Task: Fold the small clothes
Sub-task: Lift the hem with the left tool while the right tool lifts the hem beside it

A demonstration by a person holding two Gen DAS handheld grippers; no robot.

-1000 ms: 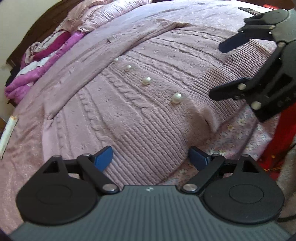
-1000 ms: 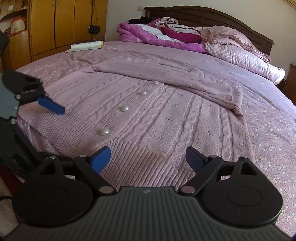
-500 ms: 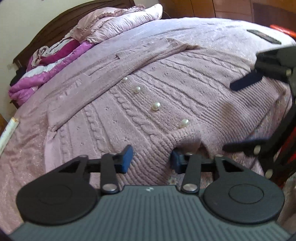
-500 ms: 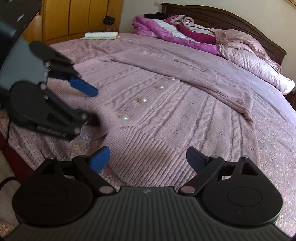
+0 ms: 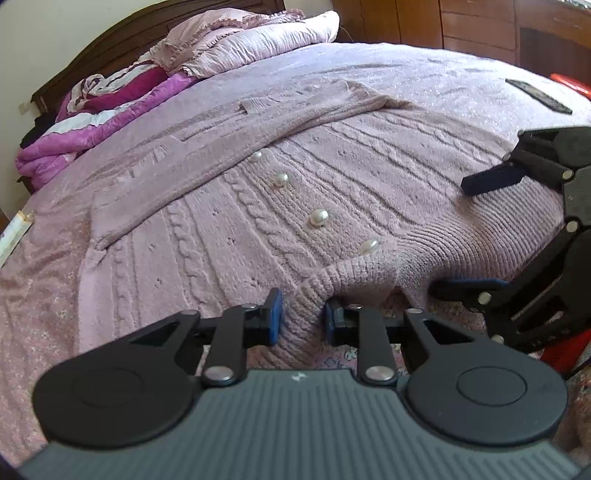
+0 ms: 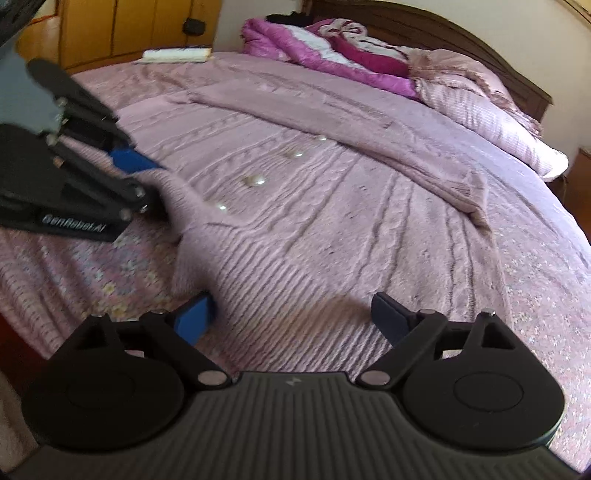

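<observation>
A pale pink cable-knit cardigan (image 5: 229, 229) with pearl buttons (image 5: 318, 217) lies spread on the bed, its sleeves folded across the chest. My left gripper (image 5: 303, 321) is shut on the ribbed hem of the cardigan, bunching it up. My right gripper (image 6: 291, 319) is open, with its fingers straddling the hem of the cardigan (image 6: 332, 229) a little to the right. It also shows at the right of the left wrist view (image 5: 476, 232), and the left gripper shows at the left of the right wrist view (image 6: 144, 181).
The bed has a pink floral cover (image 6: 546, 280). Pillows and a magenta quilt (image 5: 110, 107) are piled at the headboard. A book (image 6: 177, 55) lies at the far bed edge. A dark flat object (image 5: 539, 96) lies on the cover. Wooden wardrobes (image 6: 122, 29) stand beyond.
My left gripper went from open to shut on the cardigan hem and has pulled it up a little. My right gripper moved in to the hem and stayed open.
</observation>
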